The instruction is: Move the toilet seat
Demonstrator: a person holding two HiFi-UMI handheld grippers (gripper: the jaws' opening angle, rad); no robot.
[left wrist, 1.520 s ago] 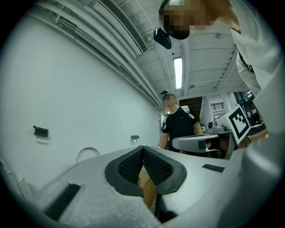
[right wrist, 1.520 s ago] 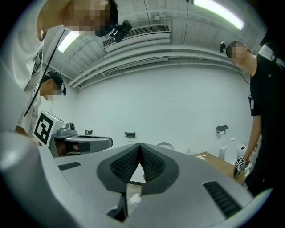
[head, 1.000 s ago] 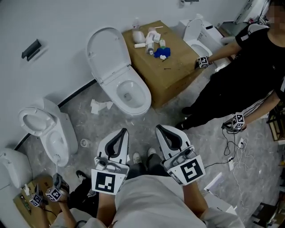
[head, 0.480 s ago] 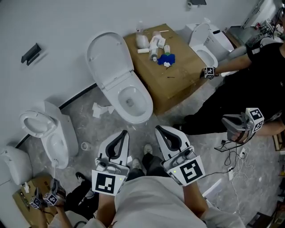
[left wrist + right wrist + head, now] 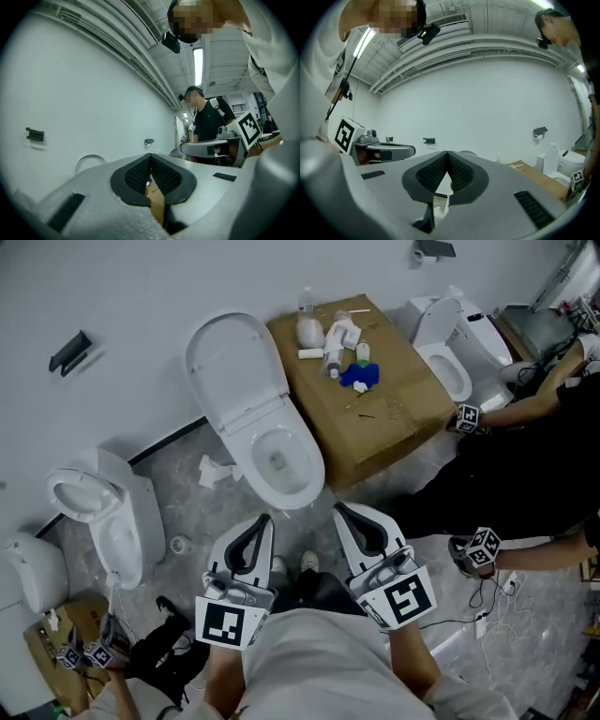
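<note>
Ahead of our two grippers stands a white toilet (image 5: 281, 460). Its toilet seat (image 5: 234, 362) is tipped up against the wall beyond the bowl, though we cannot quite tell whether lid and ring are both raised. Ahead and to the right of the right gripper (image 5: 340, 510) sits a cardboard box (image 5: 384, 418), just beside the toilet. We hold the left gripper (image 5: 260, 517) and the right one side by side, pointed toward the bowl and well short of the seat, each with jaws pressed together on nothing. Bottles (image 5: 330, 334) and a blue object (image 5: 358, 374) rest on the box. Crumpled tissue (image 5: 214, 470) lies ahead of the left gripper.
</note>
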